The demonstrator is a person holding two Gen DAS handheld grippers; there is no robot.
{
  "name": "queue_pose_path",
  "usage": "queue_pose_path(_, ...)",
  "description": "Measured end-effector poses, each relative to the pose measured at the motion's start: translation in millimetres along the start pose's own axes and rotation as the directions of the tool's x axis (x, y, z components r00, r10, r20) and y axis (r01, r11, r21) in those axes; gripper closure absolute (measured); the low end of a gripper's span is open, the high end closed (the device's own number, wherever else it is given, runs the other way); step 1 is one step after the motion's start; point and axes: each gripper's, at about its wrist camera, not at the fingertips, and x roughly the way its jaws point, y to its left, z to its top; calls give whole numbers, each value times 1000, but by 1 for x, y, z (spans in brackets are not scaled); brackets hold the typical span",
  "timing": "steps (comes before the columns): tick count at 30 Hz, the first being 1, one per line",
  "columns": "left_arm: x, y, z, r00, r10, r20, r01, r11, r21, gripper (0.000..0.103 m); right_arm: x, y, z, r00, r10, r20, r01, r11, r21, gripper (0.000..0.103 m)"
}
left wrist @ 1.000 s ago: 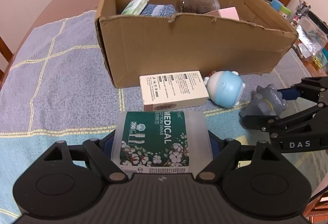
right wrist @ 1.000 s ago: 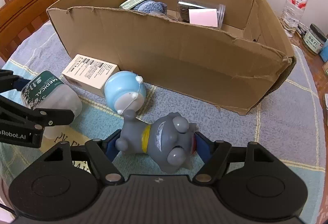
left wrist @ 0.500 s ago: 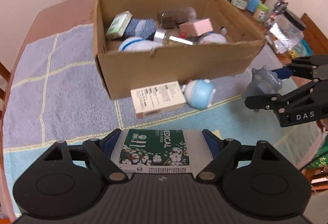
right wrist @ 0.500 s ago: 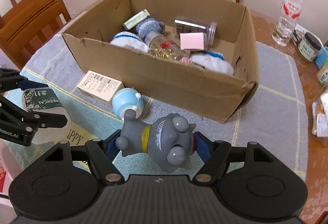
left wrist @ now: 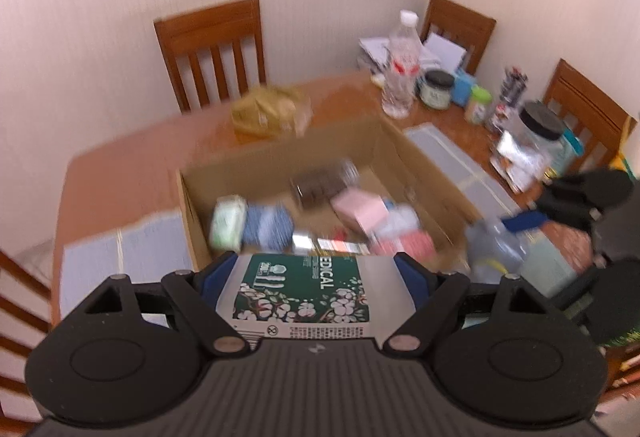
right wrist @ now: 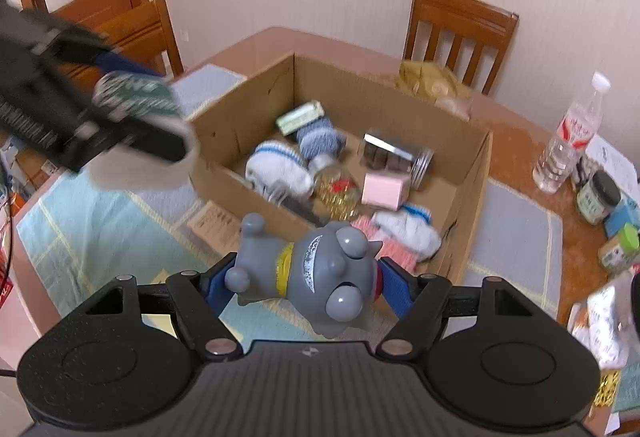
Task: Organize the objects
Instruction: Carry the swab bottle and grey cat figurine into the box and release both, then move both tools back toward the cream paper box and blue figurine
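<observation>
I have my left gripper [left wrist: 308, 277] pinching the green cotton swab tub [left wrist: 300, 293] across its sides, held up in the air with the open cardboard box [left wrist: 192, 221] just ahead of and below its fingers. My right gripper [right wrist: 296, 279] is clamped on the grey toy figure [right wrist: 316, 273], also raised, with the box ahead and below. Both views are blurred. Inside the box I see rolled socks [right wrist: 280, 167], a pink box [right wrist: 384, 189], a dark jar [right wrist: 394, 155] and a green packet [right wrist: 300, 116], so much of the sorting looks done. Left, as I judge it: drop these two in, then the small carton [right wrist: 214, 225] lying outside, before the box's near wall.
</observation>
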Motion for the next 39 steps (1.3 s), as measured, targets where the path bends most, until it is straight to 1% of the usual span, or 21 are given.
queue_pose_path(1,5,2,6,1000,23,5,-23,1000,-5,20,0,-2,3,1000,-1,5,1,1000,4,25)
queue_pose_path(3,13,5,16,997,77,9,-77,997,-9,10,1,-6,9,1000,-9,13,9,1000,16,25)
queue_pose_path(5,15,7,21,993,116,35,-116,993,-12,4,1,-11,14,999,-21,24,20,999,28,25)
queue_pose_path(8,14,13,19,991,123,48,-122,992,-24,3,3,-18,21,999,-33,33,31,998,48,25)
queue_pose_path(16,11,29,2,992,122,20,-120,990,-76,2,14,-35,38,997,-65,32,63,996,66,25)
queue_pose_path(22,2,36,-10,990,143,20,-140,986,-96,1,24,-45,55,993,-110,44,106,991,84,24)
queue_pose_path(23,0,37,-12,989,146,20,-143,984,-103,1,26,-47,57,992,-117,44,112,989,92,18)
queue_pose_path(24,-1,38,-14,989,147,19,-144,984,-108,1,26,-47,60,992,-122,43,118,988,98,7)
queue_pose_path(25,-2,38,-17,989,147,18,-144,983,-113,1,26,-47,61,990,-129,54,123,987,104,3)
queue_pose_path(26,-3,38,-20,989,150,14,-147,982,-119,1,24,-47,61,988,-135,70,127,986,111,0)
queue_pose_path(28,-3,37,-26,988,153,8,-150,979,-135,1,21,-44,62,990,-124,62,116,986,118,0)
queue_pose_path(31,-1,34,-42,988,151,15,-148,981,-129,1,19,-38,56,990,-125,71,116,986,124,0)
queue_pose_path(34,2,31,-59,984,181,3,-178,971,-158,1,20,-28,42,985,-149,88,137,982,132,0)
queue_pose_path(36,4,30,-71,986,166,-10,-166,969,-181,1,23,-23,33,987,-140,73,128,980,153,0)
queue_pose_path(39,5,29,-86,986,168,-20,-168,963,-209,1,26,-13,19,989,-136,62,124,979,164,0)
